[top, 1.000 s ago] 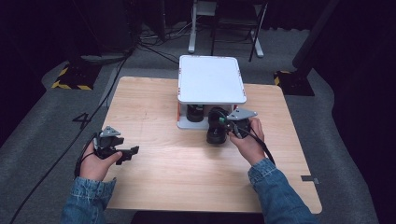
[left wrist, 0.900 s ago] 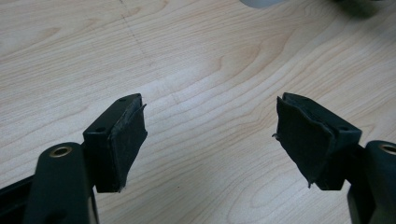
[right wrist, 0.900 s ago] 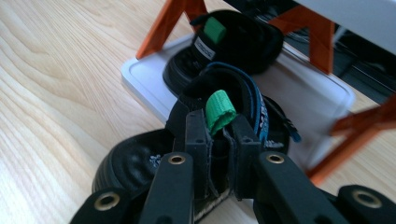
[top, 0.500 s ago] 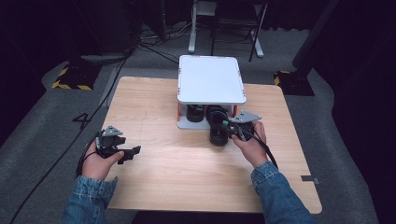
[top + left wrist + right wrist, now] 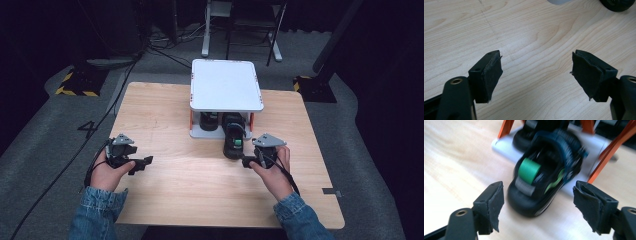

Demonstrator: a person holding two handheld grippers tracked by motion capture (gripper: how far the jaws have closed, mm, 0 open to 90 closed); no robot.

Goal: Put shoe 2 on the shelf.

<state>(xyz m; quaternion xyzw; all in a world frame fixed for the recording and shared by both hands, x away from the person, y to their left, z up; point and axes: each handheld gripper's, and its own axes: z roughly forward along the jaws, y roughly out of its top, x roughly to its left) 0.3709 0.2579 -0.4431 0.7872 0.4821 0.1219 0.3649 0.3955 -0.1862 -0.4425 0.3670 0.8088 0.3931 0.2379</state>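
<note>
The black shoe (image 5: 233,142) lies on the wooden table (image 5: 165,115), its far end touching the base of the white two-tier rack (image 5: 226,86), its long axis running toward the person. The near end lies just ahead of the right gripper (image 5: 537,206); the jaws have just been opening and stand wide, nothing between the pads. The left gripper (image 5: 536,75) is well apart, jaws spread over bare wood. The right hand is judged nearer for any regrasp.

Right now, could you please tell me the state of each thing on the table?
Left tongs: open, empty, over bare wood.
Right tongs: just opened, clear of the shoe.
Shoe: on the table, heel end under the stand, toe sticking out.
Stand: upright, white top bare.
</note>
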